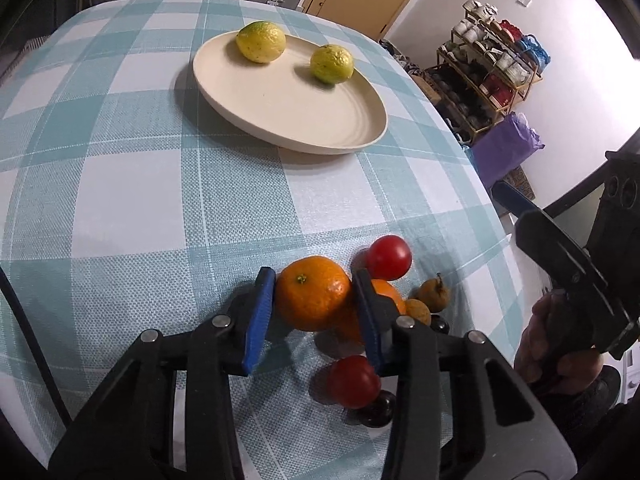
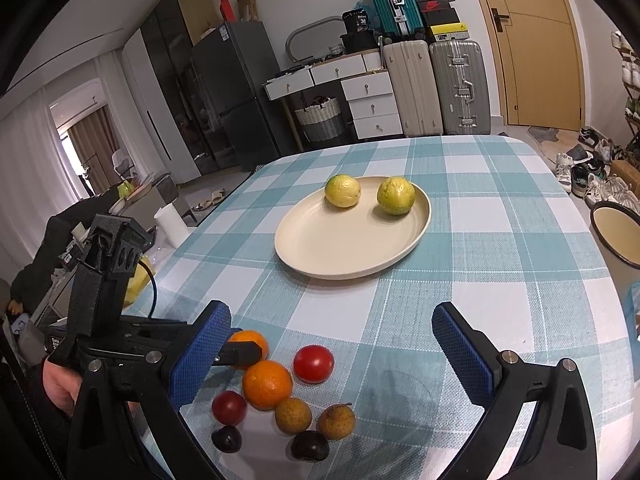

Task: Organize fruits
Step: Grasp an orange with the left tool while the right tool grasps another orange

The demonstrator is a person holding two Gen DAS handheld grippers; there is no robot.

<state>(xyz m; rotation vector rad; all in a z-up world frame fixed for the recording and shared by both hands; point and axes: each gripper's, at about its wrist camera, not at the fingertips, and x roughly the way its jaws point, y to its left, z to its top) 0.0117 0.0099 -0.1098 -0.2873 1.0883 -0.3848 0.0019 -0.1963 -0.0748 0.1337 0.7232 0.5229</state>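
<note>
A cream plate (image 1: 304, 120) (image 2: 340, 248) holds two yellow-green lemons (image 1: 261, 41) (image 1: 331, 63) (image 2: 342, 191) (image 2: 395, 195). Near the table's front edge lies a cluster of fruit: two oranges (image 1: 313, 293) (image 2: 267, 384), two red tomatoes (image 1: 389, 257) (image 1: 354, 381) (image 2: 313, 363), small brown fruits (image 2: 293, 415) and dark plums (image 2: 310, 445). My left gripper (image 1: 314, 308) has its blue pads on either side of the near orange and touches it. My right gripper (image 2: 332, 344) is open and empty above the cluster.
The table wears a teal-and-white checked cloth (image 2: 500, 240). The right edge drops off beside a shoe rack (image 1: 488, 76). Suitcases (image 2: 436, 84), drawers and a door stand behind the table. A round basin (image 2: 618, 236) sits off the right edge.
</note>
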